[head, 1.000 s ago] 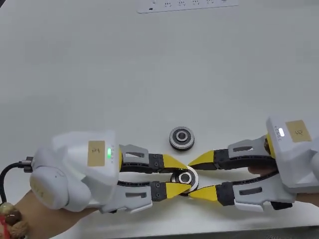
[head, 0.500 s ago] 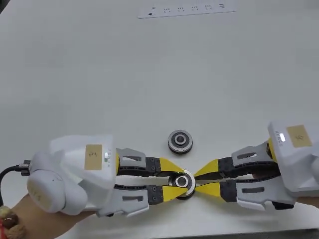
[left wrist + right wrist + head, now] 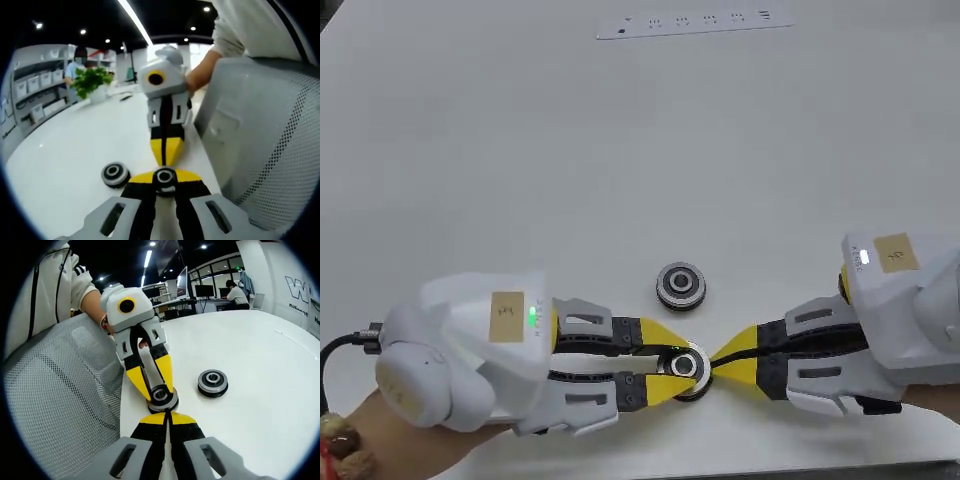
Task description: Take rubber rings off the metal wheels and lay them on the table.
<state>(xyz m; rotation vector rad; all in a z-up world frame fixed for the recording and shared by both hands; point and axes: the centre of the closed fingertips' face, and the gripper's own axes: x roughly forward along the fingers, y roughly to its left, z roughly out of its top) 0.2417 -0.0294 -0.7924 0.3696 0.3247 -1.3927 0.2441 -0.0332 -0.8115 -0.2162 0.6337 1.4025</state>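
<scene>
Two wheels: both metal, both lying flat on the white table, close to its near edge.
Held wheel: caught between the yellow tips of the left gripper, right where the two grippers meet nose to nose.
Left gripper: reaches in from the left of the head view, jaws clamped on the held wheel from either side.
Right gripper: jaws pressed together, tips touching the held wheel's rim from the opposite side; whether they nip its rubber cannot be told.
Free wheel: just beyond the grippers and apart from both, with a dark rubber ring in place around it.
Power strip: at the table's far edge, well apart from the work.
Mesh chair back: beside the table's edge in both gripper views.
</scene>
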